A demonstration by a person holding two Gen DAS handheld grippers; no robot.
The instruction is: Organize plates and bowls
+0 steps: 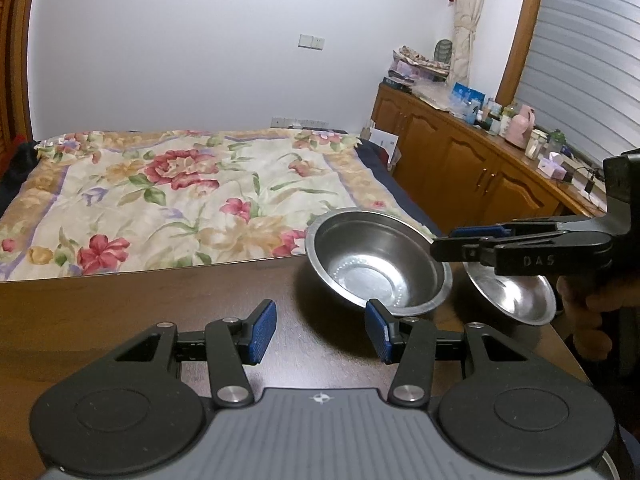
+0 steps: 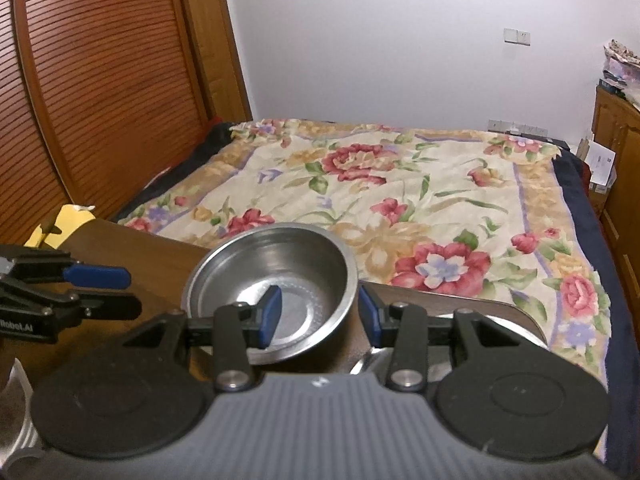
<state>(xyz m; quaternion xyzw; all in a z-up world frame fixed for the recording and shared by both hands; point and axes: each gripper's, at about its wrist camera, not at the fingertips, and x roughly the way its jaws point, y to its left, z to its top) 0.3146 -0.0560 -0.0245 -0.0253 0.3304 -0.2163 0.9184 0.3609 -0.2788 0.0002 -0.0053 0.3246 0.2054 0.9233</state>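
The right tool (image 2: 318,316), spread wide, straddles the rim of a steel bowl (image 2: 280,280) tilted over the table (image 1: 160,300); the left tool (image 1: 320,332) gapes wide, holding nothing.

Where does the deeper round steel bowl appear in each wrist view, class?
Left wrist view: the deeper round steel bowl sits right of centre on the dark wooden table.
Right wrist view: the bowl sits at centre, straddled by the right gripper.
Shared landmark: the floral bedspread behind it.
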